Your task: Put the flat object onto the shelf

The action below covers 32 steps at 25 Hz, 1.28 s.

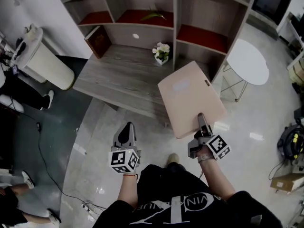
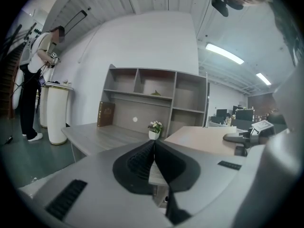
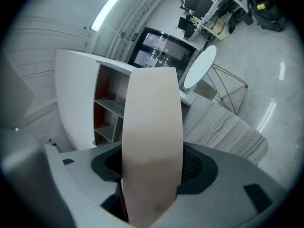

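Note:
A flat beige box (image 1: 190,99) hangs over the desk's right front corner, clamped at its near edge by my right gripper (image 1: 203,124). In the right gripper view the beige box (image 3: 153,141) fills the gap between the jaws, which press on both its faces. In the left gripper view the same box (image 2: 204,139) shows at the right, level with the desk. My left gripper (image 1: 126,136) hovers over the floor in front of the desk, its jaws closed together with nothing between them (image 2: 153,148). The grey shelf unit (image 1: 175,18) stands at the back of the desk.
On the wooden desk (image 1: 118,75) stand a small white flower pot (image 1: 161,52) and a brown book (image 1: 98,41) that leans against the shelf. A white round side table (image 1: 247,61) is at the right, a white cylinder bin (image 1: 40,61) at the left. A person (image 2: 35,75) stands at the far left.

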Motion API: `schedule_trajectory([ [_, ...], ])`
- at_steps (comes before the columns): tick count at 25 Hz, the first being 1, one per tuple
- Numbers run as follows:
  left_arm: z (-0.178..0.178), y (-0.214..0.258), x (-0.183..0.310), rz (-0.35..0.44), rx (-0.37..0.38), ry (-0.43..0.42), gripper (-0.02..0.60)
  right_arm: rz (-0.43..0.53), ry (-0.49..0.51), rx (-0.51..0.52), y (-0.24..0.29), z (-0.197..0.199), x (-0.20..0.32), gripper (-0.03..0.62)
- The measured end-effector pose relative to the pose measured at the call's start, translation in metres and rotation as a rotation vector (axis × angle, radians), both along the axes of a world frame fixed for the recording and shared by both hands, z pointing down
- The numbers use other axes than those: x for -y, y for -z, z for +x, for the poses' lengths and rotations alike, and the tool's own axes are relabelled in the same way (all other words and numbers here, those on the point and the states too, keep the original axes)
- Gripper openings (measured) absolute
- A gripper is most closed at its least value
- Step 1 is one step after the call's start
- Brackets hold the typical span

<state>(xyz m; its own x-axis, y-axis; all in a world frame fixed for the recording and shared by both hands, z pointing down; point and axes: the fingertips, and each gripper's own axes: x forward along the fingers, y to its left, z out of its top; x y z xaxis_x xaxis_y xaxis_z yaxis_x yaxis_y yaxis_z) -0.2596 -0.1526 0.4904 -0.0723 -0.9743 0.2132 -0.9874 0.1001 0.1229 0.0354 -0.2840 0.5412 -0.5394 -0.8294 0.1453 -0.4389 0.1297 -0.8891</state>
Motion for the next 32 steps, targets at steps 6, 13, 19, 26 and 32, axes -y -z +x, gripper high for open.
schedule_trajectory([
  [6, -0.003, -0.004, 0.019, -0.026, 0.003, -0.056, 0.005, -0.103, -0.08, 0.118, -0.016, -0.012, 0.003, 0.292],
  [13, -0.025, 0.012, 0.049, -0.014, 0.027, -0.126, 0.005, -0.181, -0.181, 0.219, -0.033, -0.025, 0.005, 0.293],
  [19, -0.036, 0.017, 0.066, 0.001, 0.003, -0.151, 0.005, -0.255, -0.242, 0.304, -0.046, -0.034, 0.006, 0.296],
  [26, -0.036, 0.014, 0.07, 0.0, -0.009, -0.184, 0.005, -0.298, -0.269, 0.342, -0.054, -0.041, 0.009, 0.302],
  [32, -0.045, 0.012, 0.062, -0.004, -0.023, -0.161, 0.005, -0.334, -0.268, 0.324, -0.057, -0.046, 0.019, 0.31],
])
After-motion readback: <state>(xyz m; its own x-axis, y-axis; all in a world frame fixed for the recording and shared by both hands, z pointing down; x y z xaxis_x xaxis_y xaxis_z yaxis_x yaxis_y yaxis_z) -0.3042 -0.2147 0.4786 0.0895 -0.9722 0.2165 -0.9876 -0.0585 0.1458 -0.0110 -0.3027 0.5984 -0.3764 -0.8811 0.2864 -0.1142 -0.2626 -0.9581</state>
